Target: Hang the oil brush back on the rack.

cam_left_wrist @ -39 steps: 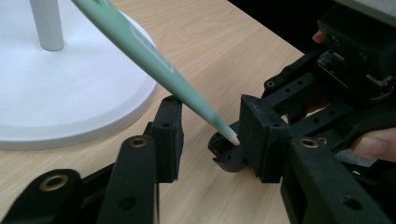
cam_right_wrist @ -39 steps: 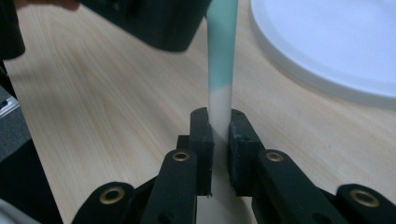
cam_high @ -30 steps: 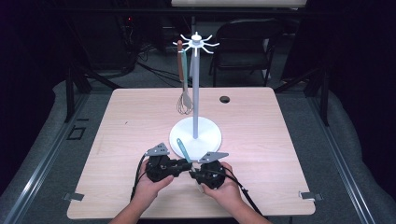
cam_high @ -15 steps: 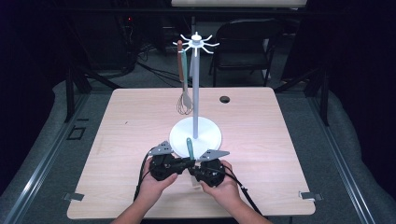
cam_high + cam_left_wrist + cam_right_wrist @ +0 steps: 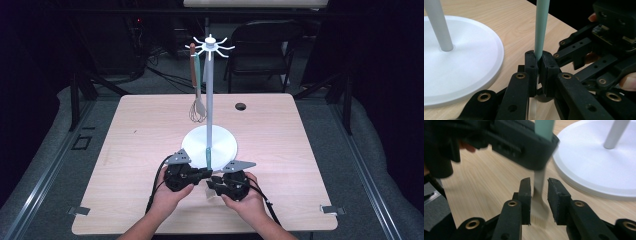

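One mint-handled brush (image 5: pixel 541 27) stands upright; pale bristles downward.

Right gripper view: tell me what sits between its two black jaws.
In the right gripper view, the pale brush head of the green-handled tool hangs between the right gripper's open jaws; the left gripper clamps the handle above.

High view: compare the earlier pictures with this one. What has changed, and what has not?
The brush, leaning left a second ago, now stands upright. The left tool is shut on its green handle; the right tool's jaws bracket the head, apart. Both hands barely shifted. The stand and hanging whisk stayed put.
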`<action>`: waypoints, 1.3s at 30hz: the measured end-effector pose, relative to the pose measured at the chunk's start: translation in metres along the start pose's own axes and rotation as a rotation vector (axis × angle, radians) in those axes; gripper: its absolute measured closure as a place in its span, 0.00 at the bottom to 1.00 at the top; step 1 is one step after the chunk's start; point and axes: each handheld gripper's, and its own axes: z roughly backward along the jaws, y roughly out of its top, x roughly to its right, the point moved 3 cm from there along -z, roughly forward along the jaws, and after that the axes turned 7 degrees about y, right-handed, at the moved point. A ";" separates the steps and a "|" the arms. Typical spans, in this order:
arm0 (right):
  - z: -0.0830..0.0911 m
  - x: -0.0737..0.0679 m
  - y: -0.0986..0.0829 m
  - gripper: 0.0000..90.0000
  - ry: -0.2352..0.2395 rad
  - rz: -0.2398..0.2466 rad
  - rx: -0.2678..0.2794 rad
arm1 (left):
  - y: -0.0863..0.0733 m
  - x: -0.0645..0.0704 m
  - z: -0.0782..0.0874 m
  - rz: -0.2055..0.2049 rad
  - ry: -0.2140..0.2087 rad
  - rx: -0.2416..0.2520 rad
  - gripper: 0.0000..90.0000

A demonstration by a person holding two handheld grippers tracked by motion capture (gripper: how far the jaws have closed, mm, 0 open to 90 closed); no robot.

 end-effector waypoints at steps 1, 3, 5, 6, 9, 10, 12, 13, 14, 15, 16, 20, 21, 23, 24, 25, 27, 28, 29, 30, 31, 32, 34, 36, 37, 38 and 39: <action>0.003 0.001 -0.002 0.79 0.000 0.002 -0.001 | 0.001 -0.001 0.000 -0.004 0.005 -0.003 0.95; 0.010 0.003 -0.005 0.79 -0.008 0.002 0.001 | 0.003 -0.002 0.001 -0.004 0.013 -0.007 0.95; 0.014 0.006 -0.007 0.78 -0.015 0.001 -0.005 | 0.005 -0.004 0.002 -0.004 0.018 -0.007 0.95; 0.016 0.008 -0.009 0.78 -0.022 -0.004 -0.006 | 0.005 -0.004 0.003 -0.003 0.022 -0.008 0.95; 0.017 0.012 -0.012 0.78 -0.037 -0.005 -0.015 | 0.009 -0.007 0.005 -0.004 0.035 -0.014 0.95; 0.017 0.013 -0.014 0.78 -0.045 0.005 -0.023 | 0.010 -0.008 0.005 -0.008 0.037 -0.015 0.95; 0.016 0.013 -0.015 0.78 -0.055 0.013 -0.045 | 0.014 -0.009 0.007 -0.012 0.043 -0.019 0.95; 0.016 0.014 -0.015 0.78 -0.053 0.012 -0.056 | 0.015 -0.010 0.007 -0.015 0.044 -0.016 0.95; 0.016 0.014 -0.015 0.78 -0.052 0.013 -0.057 | 0.019 -0.010 0.009 -0.016 0.050 -0.019 0.95; 0.016 0.015 -0.014 0.78 -0.050 0.007 -0.058 | 0.021 -0.010 0.010 -0.021 0.048 -0.019 0.95; 0.016 0.016 -0.015 0.78 -0.048 0.002 -0.065 | 0.025 -0.010 0.011 -0.027 0.049 -0.014 0.95; 0.016 0.017 -0.016 0.78 -0.047 -0.003 -0.074 | 0.039 -0.011 0.017 -0.041 0.053 -0.005 0.95; 0.016 0.017 -0.016 0.78 -0.048 -0.003 -0.075 | 0.043 -0.011 0.019 -0.045 0.055 0.001 0.95; 0.017 0.018 -0.016 0.78 -0.051 0.000 -0.075 | 0.053 -0.011 0.023 -0.054 0.059 0.009 0.95; 0.018 0.018 -0.016 0.78 -0.051 -0.005 -0.075 | 0.057 -0.010 0.025 -0.059 0.060 0.007 0.95; 0.018 0.018 -0.016 0.78 -0.054 -0.006 -0.071 | 0.060 -0.010 0.026 -0.058 0.062 0.010 0.95; 0.019 0.019 -0.017 0.77 -0.054 -0.008 -0.070 | 0.066 -0.010 0.029 -0.067 0.061 0.012 0.95; 0.019 0.019 -0.017 0.77 -0.053 -0.009 -0.069 | 0.069 -0.010 0.030 -0.069 0.063 0.011 0.95; 0.019 0.019 -0.017 0.77 -0.055 -0.014 -0.071 | 0.072 -0.010 0.032 -0.071 0.064 0.013 0.95; 0.019 0.020 -0.018 0.77 -0.054 -0.012 -0.071 | 0.074 -0.010 0.033 -0.069 0.064 0.014 0.95; 0.020 0.020 -0.018 0.77 -0.055 -0.013 -0.072 | 0.077 -0.011 0.034 -0.073 0.064 0.020 0.95; 0.020 0.020 -0.018 0.77 -0.055 -0.016 -0.072 | 0.080 -0.011 0.035 -0.074 0.065 0.023 0.95; 0.020 0.021 -0.018 0.77 -0.056 -0.016 -0.072 | 0.087 -0.011 0.039 -0.080 0.066 0.029 0.95; 0.020 0.022 -0.019 0.77 -0.057 -0.019 -0.072 | 0.093 -0.011 0.042 -0.080 0.068 0.034 0.95; 0.020 0.022 -0.019 0.77 -0.056 -0.019 -0.073 | 0.096 -0.011 0.044 -0.083 0.071 0.039 0.95; 0.020 0.023 -0.019 0.76 -0.056 -0.018 -0.073 | 0.099 -0.012 0.046 -0.083 0.076 0.042 0.95; 0.020 0.023 -0.019 0.76 -0.058 -0.023 -0.069 | 0.101 -0.012 0.047 -0.084 0.077 0.047 0.95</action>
